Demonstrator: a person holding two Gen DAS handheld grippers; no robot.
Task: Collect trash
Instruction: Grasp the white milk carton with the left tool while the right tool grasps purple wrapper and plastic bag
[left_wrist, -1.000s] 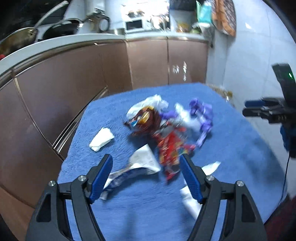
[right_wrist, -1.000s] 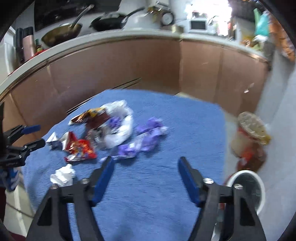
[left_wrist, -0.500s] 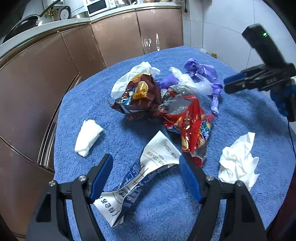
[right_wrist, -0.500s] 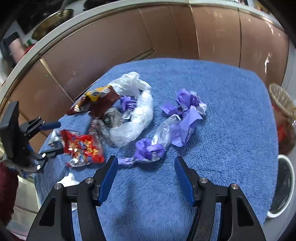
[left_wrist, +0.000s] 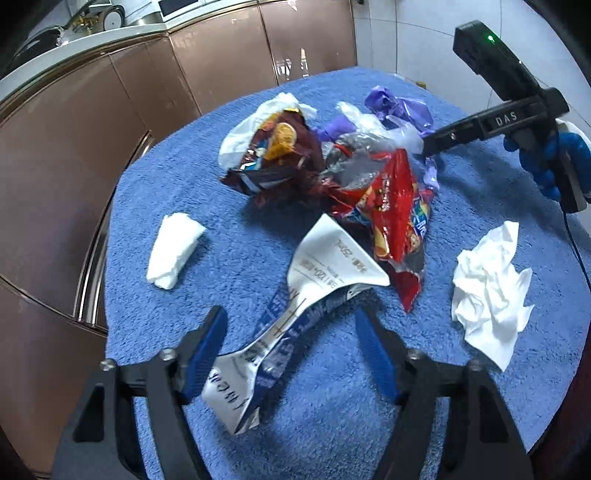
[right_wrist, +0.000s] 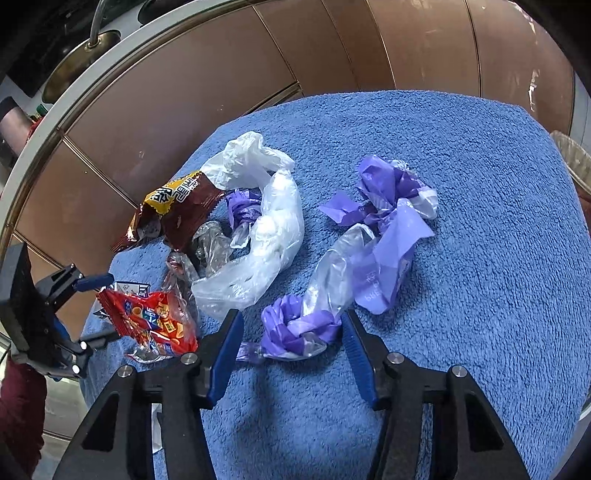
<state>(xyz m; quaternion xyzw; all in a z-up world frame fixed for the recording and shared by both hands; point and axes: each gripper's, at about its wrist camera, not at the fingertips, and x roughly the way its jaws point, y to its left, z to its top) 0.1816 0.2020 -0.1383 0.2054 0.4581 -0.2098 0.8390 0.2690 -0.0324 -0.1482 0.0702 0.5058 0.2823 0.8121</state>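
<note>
Two grippers hang low over the blue towel (left_wrist: 177, 177), and both sets of jaws have just been closing. Left gripper (left_wrist: 290, 345) straddles the flattened white-and-blue carton (left_wrist: 295, 317) at the near edge, pads apart and not yet pressing it. Right gripper (right_wrist: 291, 341) brackets the knotted purple bag (right_wrist: 295, 330), its right pad just beside the knot; contact I cannot tell. Red snack wrapper (left_wrist: 395, 206), brown wrapper (left_wrist: 280, 155) and clear bag (right_wrist: 266, 229) heap mid-towel, crumpled tissue (left_wrist: 487, 288) to the right, folded tissue (left_wrist: 173, 249) left.
</note>
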